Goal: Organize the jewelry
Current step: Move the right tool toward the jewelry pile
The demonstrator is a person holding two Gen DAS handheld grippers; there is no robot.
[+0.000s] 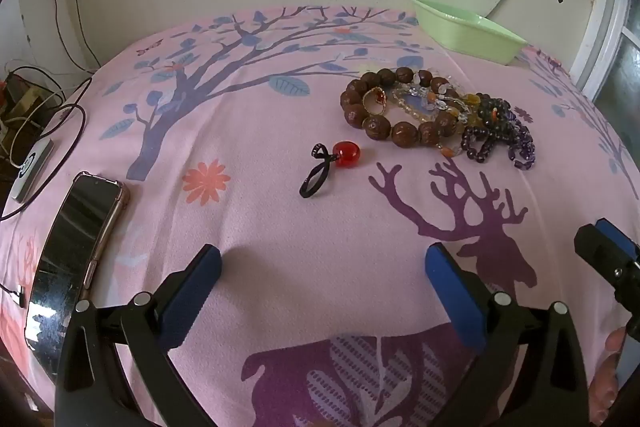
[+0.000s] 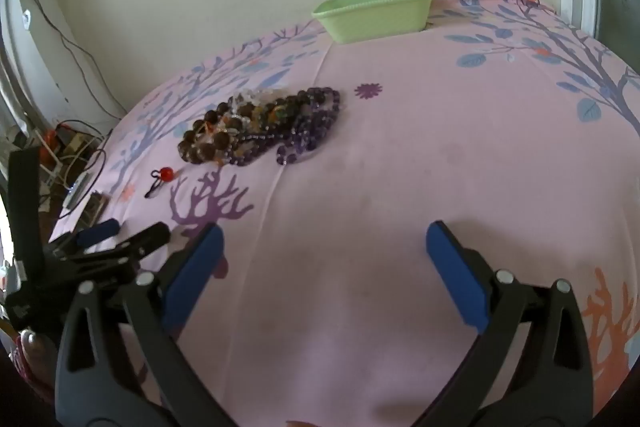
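A heap of jewelry lies on the pink printed cloth (image 1: pixel 280 227): a brown wooden bead bracelet (image 1: pixel 360 115), a clear and orange bead strand (image 1: pixel 424 99) and purple bead strands (image 1: pixel 500 143). A red bead on a black loop (image 1: pixel 346 154) lies apart, nearer me. A pale green tub (image 1: pixel 468 27) stands at the back. My left gripper (image 1: pixel 322 267) hovers open over bare cloth, well short of the red bead. My right gripper (image 2: pixel 324 243) is open too, over bare cloth, with the jewelry heap (image 2: pixel 260 127) ahead to its left and the green tub (image 2: pixel 376 13) far behind.
A phone (image 1: pixel 76 247) lies at the left edge of the cloth, with a white device (image 1: pixel 30 167) and cables beyond it. The wall runs behind the tub. In the right wrist view the left gripper's fingers (image 2: pixel 120 239) show at lower left.
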